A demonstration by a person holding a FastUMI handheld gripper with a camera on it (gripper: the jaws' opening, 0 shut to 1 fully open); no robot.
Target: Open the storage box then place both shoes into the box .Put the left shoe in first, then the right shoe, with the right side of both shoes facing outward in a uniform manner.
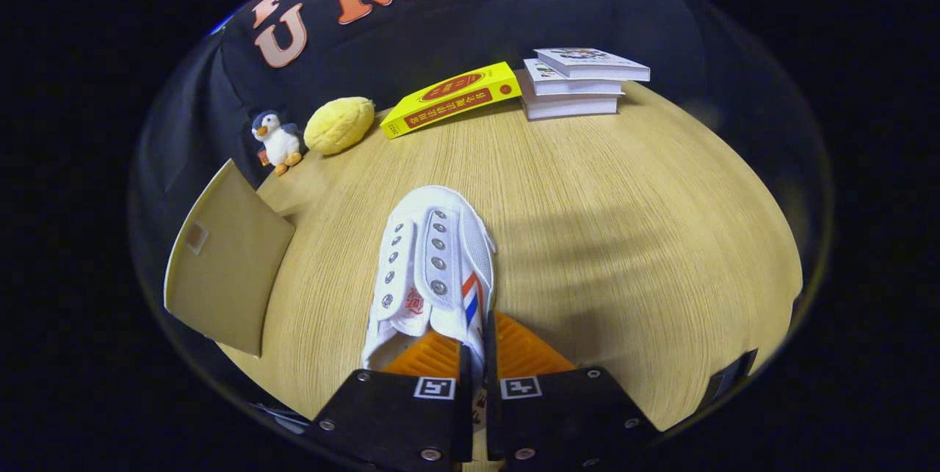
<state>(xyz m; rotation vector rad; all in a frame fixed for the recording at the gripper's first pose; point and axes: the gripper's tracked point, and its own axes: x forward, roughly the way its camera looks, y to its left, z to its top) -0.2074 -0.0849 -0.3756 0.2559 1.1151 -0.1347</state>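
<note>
A white canvas shoe with metal eyelets and a red-and-blue stripe on its side hangs over the wooden table, toe pointing away from me. My gripper is shut on the shoe's right side wall at the opening, one finger inside the shoe and one outside. To the left stands the tan flap of the storage box, raised and open; the box's inside is hidden.
Along the table's far edge sit a small penguin plush, a yellow plush, a yellow book leaning on a stack of three white books. Bare tabletop lies to the right of the shoe.
</note>
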